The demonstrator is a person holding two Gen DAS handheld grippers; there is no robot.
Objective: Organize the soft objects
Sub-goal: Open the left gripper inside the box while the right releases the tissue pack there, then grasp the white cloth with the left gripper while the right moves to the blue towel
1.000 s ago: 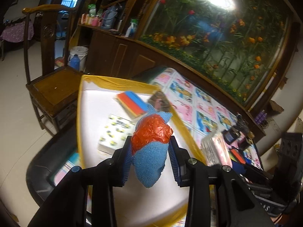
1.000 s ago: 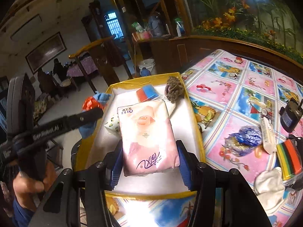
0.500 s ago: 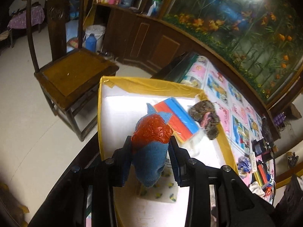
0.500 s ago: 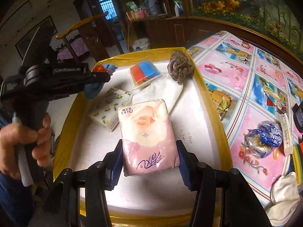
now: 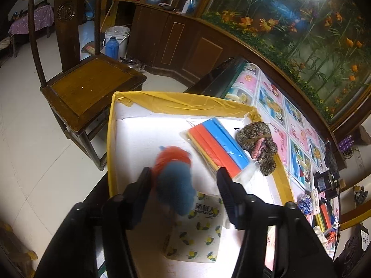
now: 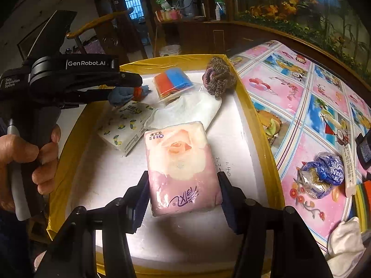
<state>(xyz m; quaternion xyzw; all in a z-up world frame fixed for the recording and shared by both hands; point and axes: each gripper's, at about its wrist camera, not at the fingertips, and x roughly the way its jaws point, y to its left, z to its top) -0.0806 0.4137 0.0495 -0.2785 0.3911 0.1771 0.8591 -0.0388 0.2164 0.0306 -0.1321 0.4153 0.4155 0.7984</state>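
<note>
Wooden chair [image 5: 88, 85] on pale tiled floor [image 5: 30, 139], left of worktop. White bucket [image 5: 117, 37] with blue flask [image 5: 112, 48] just in front, beside dark wood cabinet [image 5: 185, 44]. Flower mural [image 5: 301, 23] behind. Cartoon-print tablecloth [image 6: 301, 106] covers worktop.

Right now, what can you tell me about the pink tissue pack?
The tissue pack is a soft, plump rectangle wrapped in shiny plastic. Its top shows a pale peach rose on white, and its near end is pink with purple writing. The right gripper is shut on that near end, one finger on each side. It is held flat above the white floor of the yellow-rimmed tray, far end pointing toward a white bag. Whether it touches the tray floor cannot be told.
</note>
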